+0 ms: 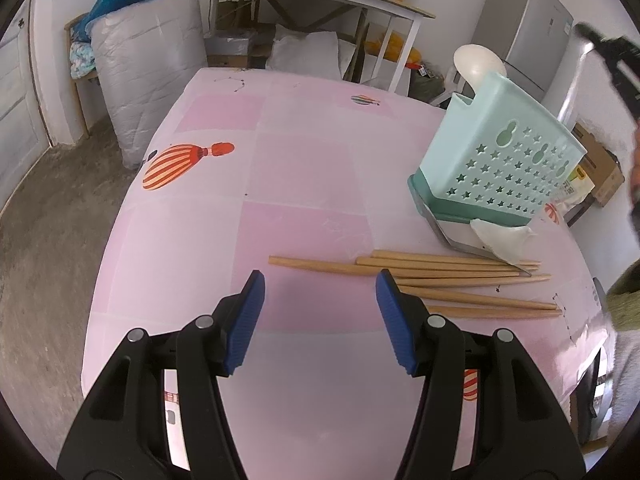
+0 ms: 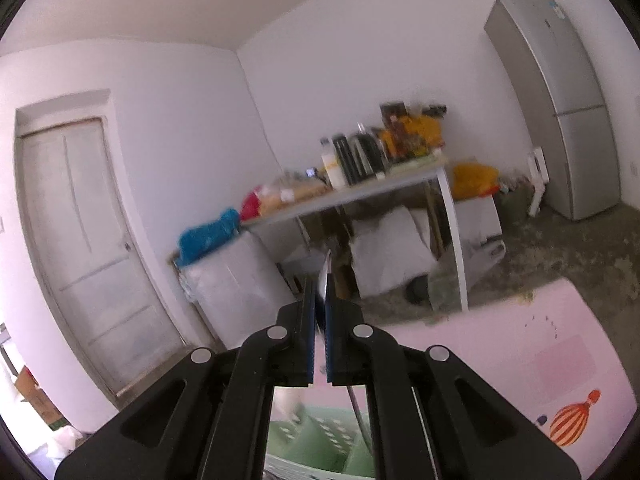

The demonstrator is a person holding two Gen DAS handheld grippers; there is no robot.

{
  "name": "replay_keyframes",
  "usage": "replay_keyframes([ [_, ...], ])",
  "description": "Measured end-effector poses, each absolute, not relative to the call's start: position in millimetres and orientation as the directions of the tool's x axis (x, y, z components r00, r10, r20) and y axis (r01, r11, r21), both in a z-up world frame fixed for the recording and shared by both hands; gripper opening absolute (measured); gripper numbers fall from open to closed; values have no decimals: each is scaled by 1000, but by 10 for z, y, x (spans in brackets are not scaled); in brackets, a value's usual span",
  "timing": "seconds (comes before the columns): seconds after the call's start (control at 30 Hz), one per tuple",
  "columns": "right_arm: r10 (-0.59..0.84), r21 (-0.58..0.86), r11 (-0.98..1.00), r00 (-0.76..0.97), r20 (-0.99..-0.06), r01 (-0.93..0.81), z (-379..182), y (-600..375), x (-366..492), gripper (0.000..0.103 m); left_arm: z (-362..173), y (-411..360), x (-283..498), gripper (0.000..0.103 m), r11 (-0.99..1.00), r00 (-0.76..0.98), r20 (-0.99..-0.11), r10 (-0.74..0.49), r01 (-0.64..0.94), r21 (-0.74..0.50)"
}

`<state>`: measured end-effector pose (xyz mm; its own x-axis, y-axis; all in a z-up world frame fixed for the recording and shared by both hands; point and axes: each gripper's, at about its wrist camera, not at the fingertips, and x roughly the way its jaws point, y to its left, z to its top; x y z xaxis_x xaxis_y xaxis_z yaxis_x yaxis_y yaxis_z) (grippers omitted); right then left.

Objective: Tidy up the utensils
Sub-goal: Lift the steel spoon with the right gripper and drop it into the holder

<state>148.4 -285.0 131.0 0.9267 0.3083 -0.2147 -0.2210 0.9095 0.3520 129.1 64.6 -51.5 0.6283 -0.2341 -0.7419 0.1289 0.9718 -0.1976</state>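
The left gripper [image 1: 320, 286] hangs over the near part of the pink table [image 1: 304, 184] with its blue pads [image 1: 250, 320] spread apart and nothing between them. Just beyond and to the right of its right finger lie the wooden chopsticks [image 1: 452, 280], a loose bundle stretched left to right on the cloth; the nearest ends reach almost to that finger, but none sits inside the gap. Farther right stands the mint-green utensil holder [image 1: 504, 152], tilted, with star-shaped holes in its wall and a white spoon [image 1: 478, 64] rising from its far compartment. At the holder's near foot a flat metal blade [image 1: 452, 236] and another white spoon [image 1: 504, 238] lie on the table, touching the chopsticks' far side.

The right gripper [image 2: 320, 308] is clenched on a thin, flat metal utensil [image 2: 327, 276] that stands on edge between the pads and pokes out past the tips; what kind it is cannot be told. It is raised, pointing toward the room's far wall, with the green holder [image 2: 320, 444] directly beneath it.
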Motion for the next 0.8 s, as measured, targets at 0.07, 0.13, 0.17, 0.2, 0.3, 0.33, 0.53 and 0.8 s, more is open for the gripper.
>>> replay_keyframes([
  [0.07, 304, 355, 913, 916, -260, -202, 1095, -2855, 1547, 4, -503, 644, 1286, 55, 972, 629, -741, -235, 133, -195],
  [0.13, 295, 365, 914, 908, -297, -177, 941, -2884, 1567, 4, -499, 647, 1289, 55, 972, 629, -742, -233, 134, -192],
  [0.17, 291, 372, 914, 903, -316, -165, 862, -2910, 1562, 4, -499, 644, 1290, 55, 972, 629, -742, -234, 135, -192],
  [0.2, 285, 376, 914, 900, -330, -152, 813, -2934, 1555, 4, -495, 645, 1292, 55, 972, 629, -741, -234, 137, -191],
  [0.3, 261, 391, 914, 893, -367, -107, 692, -3052, 1467, 8, -473, 646, 1291, 55, 972, 635, -736, -234, 141, -187],
  [0.33, 250, 392, 915, 896, -368, -94, 686, -3086, 1431, 8, -464, 649, 1288, 55, 972, 637, -734, -234, 142, -187],
  [0.53, 151, 368, 930, 924, -353, -11, 792, -3232, 1132, 8, -427, 637, 1263, 55, 972, 642, -729, -235, 145, -186],
  [0.8, 54, 340, 938, 939, -339, 68, 809, -3353, 649, 12, -285, 569, 1201, 55, 966, 668, -698, -257, 174, -189],
])
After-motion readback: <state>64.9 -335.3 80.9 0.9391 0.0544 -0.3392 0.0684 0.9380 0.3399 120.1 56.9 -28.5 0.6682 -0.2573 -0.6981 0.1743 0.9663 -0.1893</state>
